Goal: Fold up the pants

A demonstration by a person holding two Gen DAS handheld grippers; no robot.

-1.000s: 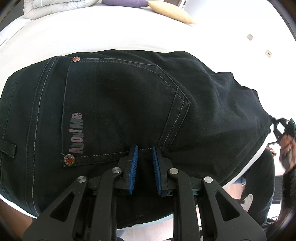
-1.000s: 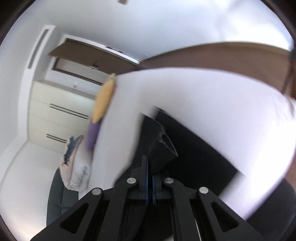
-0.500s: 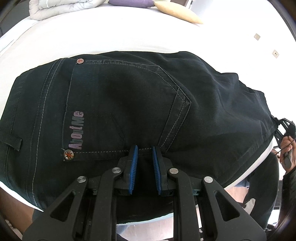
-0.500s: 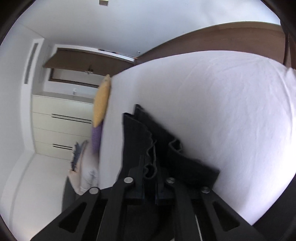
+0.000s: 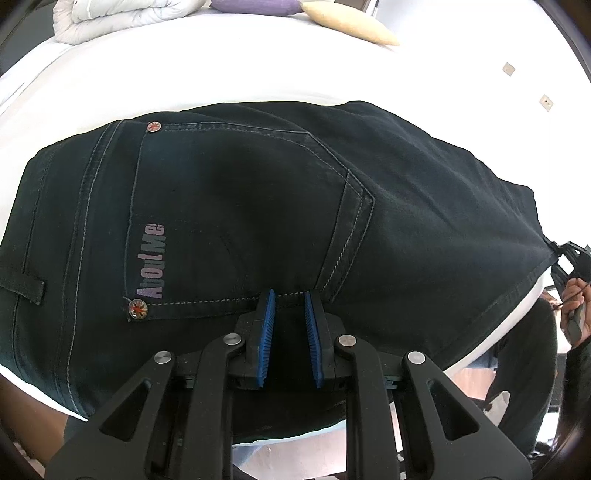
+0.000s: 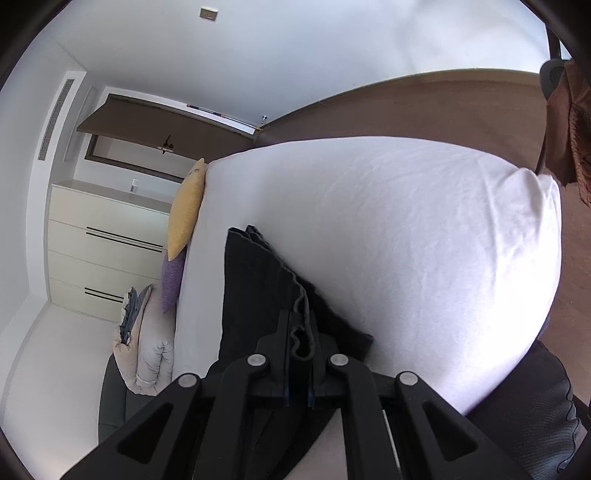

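Observation:
Black jeans (image 5: 258,206) lie folded on the white bed (image 5: 184,74), back pocket with an "AboutMe" label facing up. My left gripper (image 5: 290,295) hovers open and empty just above the pocket's lower seam. My right gripper (image 6: 298,332) is shut on the bunched hem end of the jeans (image 6: 258,288), holding it at the bed's near edge. The right gripper also shows at the far right of the left wrist view (image 5: 569,254), at the corner of the cloth.
A yellow cushion (image 5: 351,26), a purple cushion (image 5: 255,5) and a rolled white duvet (image 5: 118,16) lie at the far end of the bed. White drawers (image 6: 107,251) stand by the wall. A person's legs (image 5: 524,369) are beside the bed.
The right gripper has swung with the hem end of the jeans and now holds it steady at the bed's edge. The left gripper stays open over the pocket, drawn back slightly.

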